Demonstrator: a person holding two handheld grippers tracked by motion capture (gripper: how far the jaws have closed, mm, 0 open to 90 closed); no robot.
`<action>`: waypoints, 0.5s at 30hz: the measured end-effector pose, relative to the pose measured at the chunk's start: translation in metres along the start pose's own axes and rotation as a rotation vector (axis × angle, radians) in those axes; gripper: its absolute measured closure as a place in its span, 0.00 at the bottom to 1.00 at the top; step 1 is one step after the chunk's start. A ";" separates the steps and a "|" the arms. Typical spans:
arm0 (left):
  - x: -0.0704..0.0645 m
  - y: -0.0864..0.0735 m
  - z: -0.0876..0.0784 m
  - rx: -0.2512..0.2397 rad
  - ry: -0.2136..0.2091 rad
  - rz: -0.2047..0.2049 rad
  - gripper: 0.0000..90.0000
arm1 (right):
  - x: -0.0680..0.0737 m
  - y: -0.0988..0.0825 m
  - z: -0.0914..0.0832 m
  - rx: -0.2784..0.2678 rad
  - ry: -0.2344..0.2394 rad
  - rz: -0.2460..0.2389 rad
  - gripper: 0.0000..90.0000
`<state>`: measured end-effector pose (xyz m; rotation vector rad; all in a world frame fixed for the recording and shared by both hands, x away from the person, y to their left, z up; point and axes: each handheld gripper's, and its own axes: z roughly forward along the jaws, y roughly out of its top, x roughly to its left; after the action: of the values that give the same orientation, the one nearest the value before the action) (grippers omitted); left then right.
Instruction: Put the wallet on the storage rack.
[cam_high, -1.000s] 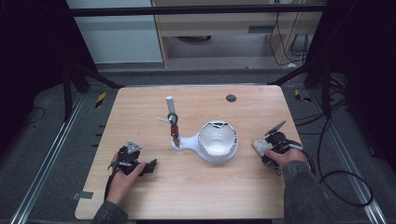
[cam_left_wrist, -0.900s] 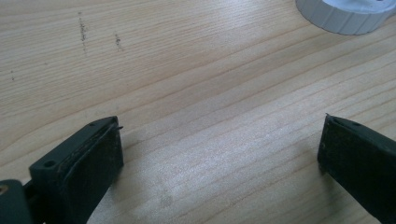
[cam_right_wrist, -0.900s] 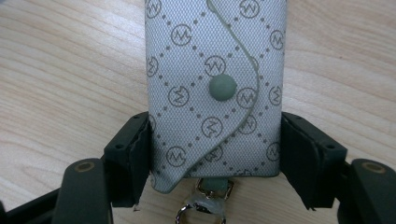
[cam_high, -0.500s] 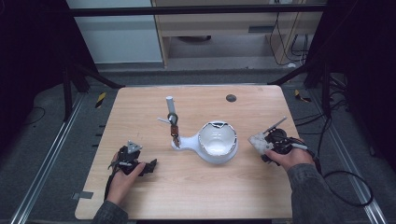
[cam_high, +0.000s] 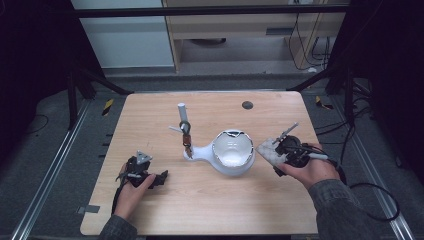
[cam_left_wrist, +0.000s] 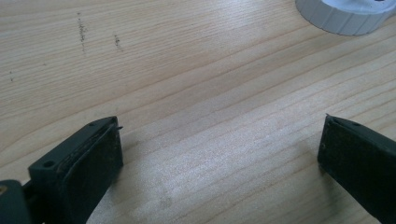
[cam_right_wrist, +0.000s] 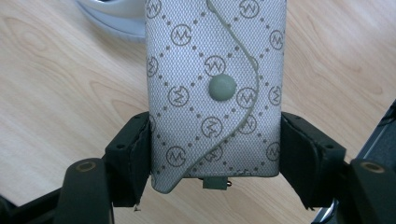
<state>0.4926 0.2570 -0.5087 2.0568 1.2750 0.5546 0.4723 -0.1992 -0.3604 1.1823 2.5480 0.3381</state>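
Wooden table (cam_high: 210, 210) bearing white bowl (cam_high: 231, 156)

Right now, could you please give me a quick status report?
Right gripper shut on patterned pouch, lifted off table. Left gripper open. White bowl-shaped holder beside pouch.

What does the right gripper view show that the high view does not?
Right gripper view alone: the grey pouch's repeated circled-letter print, its curved flap and snap button, with the right claw pressing both its sides. High view alone: the left claw low over the table, and a white stand with a key ring. Both: the pouch, the white bowl-shaped base, the wooden table.
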 end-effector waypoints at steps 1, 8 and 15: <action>0.000 0.000 0.000 0.000 0.000 0.000 0.00 | 0.000 0.000 0.000 0.000 0.000 0.000 0.35; 0.000 0.000 0.000 0.000 -0.002 0.005 0.00 | 0.014 0.011 -0.010 -0.010 -0.004 -0.055 0.35; 0.001 0.000 0.000 0.000 -0.002 0.004 0.00 | 0.025 0.020 -0.008 -0.007 0.007 -0.089 0.35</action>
<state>0.4930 0.2574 -0.5086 2.0602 1.2696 0.5542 0.4677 -0.1679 -0.3507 1.0628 2.5940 0.3304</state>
